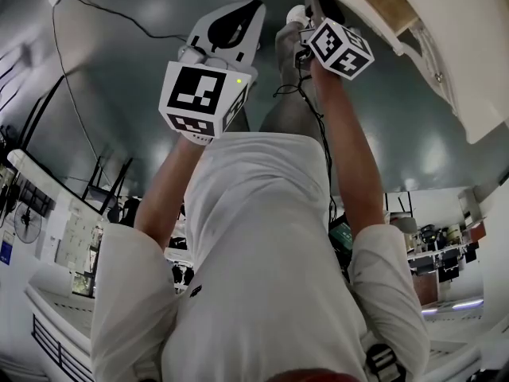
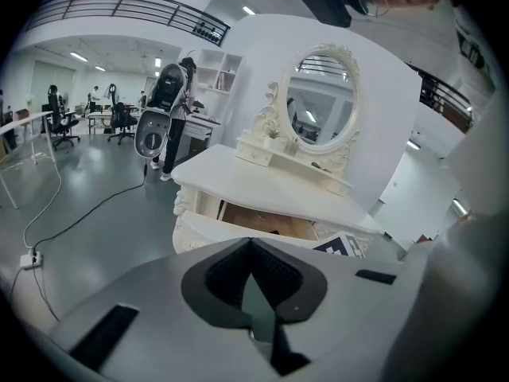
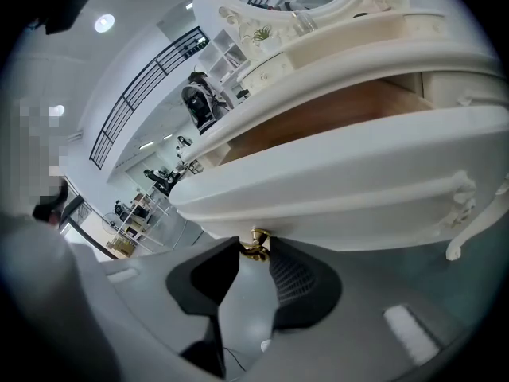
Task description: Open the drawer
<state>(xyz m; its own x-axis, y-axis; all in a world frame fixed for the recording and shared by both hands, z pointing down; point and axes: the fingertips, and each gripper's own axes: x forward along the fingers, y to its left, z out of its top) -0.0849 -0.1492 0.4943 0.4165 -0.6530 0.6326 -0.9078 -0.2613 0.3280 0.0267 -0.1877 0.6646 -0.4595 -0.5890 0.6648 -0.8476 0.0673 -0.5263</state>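
Drawer partly out, interior showing. My right gripper pinches its knob; left gripper pressed together, idle. Further pulling likely remains.

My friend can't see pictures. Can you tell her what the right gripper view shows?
The right gripper pinches a small gold knob between its dark fingers, on the front of a white drawer. The drawer stands partly out of a fancy white dressing table, so its brown wooden inside shows.

White drawer, gold knob.
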